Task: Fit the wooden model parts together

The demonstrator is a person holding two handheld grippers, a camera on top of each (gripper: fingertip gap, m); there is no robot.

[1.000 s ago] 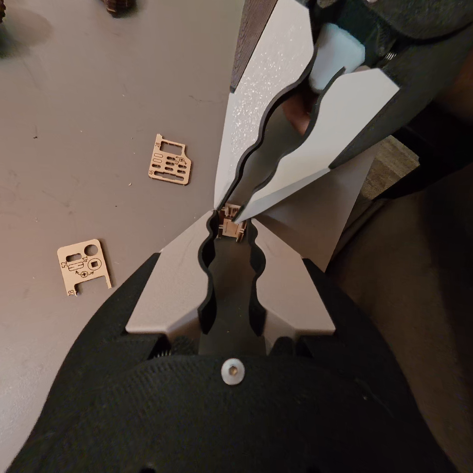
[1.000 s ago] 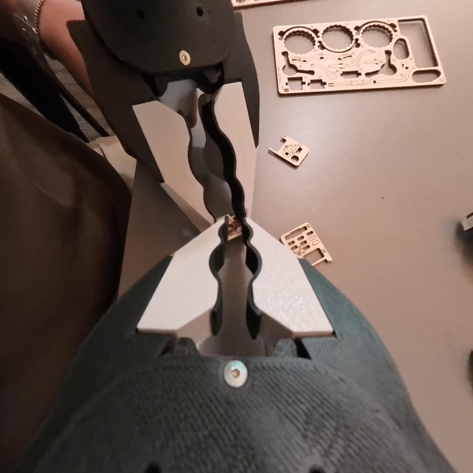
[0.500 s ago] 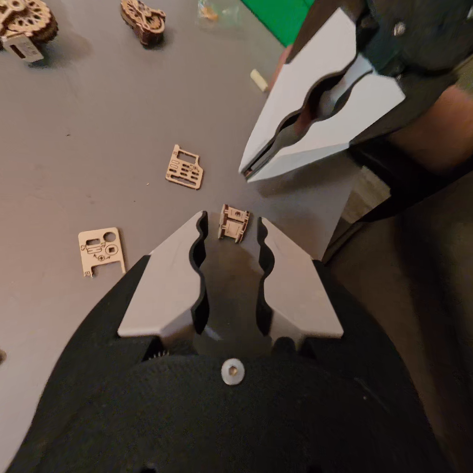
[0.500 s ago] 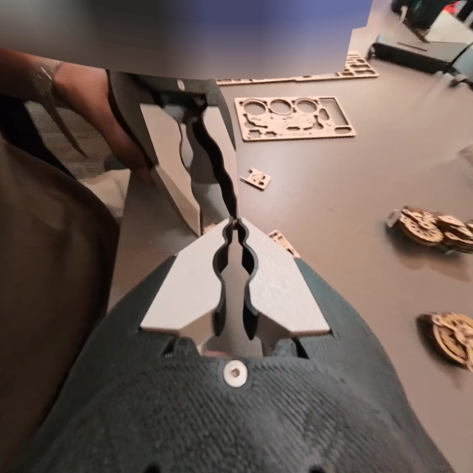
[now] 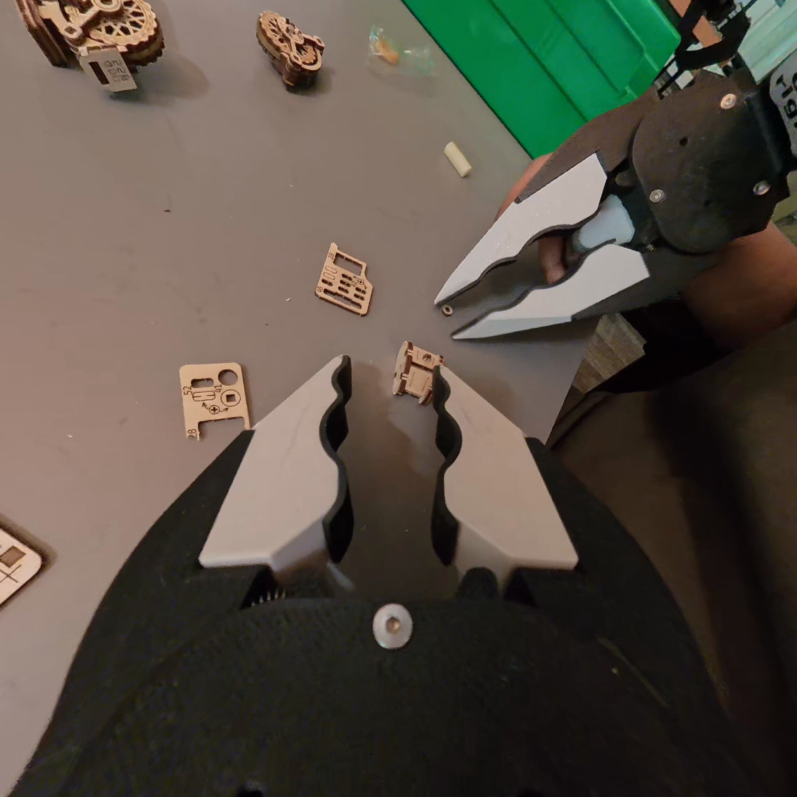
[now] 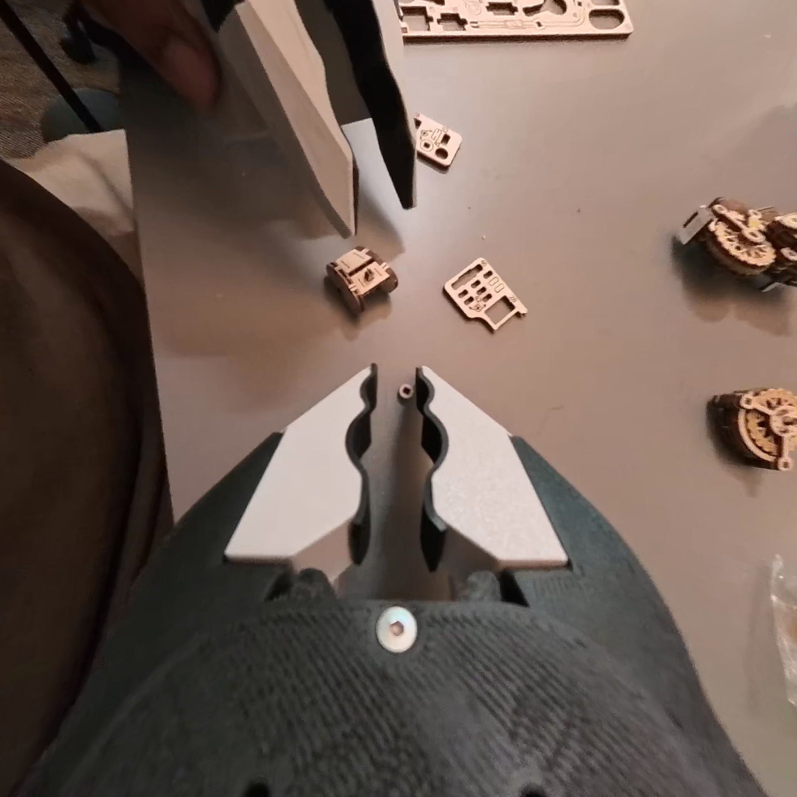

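Observation:
A small wooden assembly (image 5: 413, 378) lies on the grey table (image 5: 172, 241), touching the inner side of my left gripper's right fingertip. My left gripper (image 5: 390, 366) is open and empty. The assembly also shows in the right wrist view (image 6: 360, 278), just below the left gripper (image 6: 379, 215). My right gripper (image 6: 396, 371) is open a little. A tiny wooden ring (image 6: 404, 391) sits loose between its fingertips. In the left wrist view the right gripper (image 5: 448, 319) is at the right, with the ring (image 5: 446, 309) at its tips.
Two flat punched wooden offcuts (image 5: 345, 284) (image 5: 213, 399) lie left of the assembly. A parts sheet (image 6: 517, 21) lies at the back. Finished gear models (image 5: 92, 34) (image 5: 293, 43) (image 6: 754, 431) stand farther off. A green bin (image 5: 539, 64) is beyond them, and the table edge (image 5: 569, 388) is close. The grippers' ends are close to 6 cm from one another.
Both grippers were shut together on the small assembly. They have drawn apart and opened, the assembly now lies on the table, and the ring sits loose between the right fingertips.

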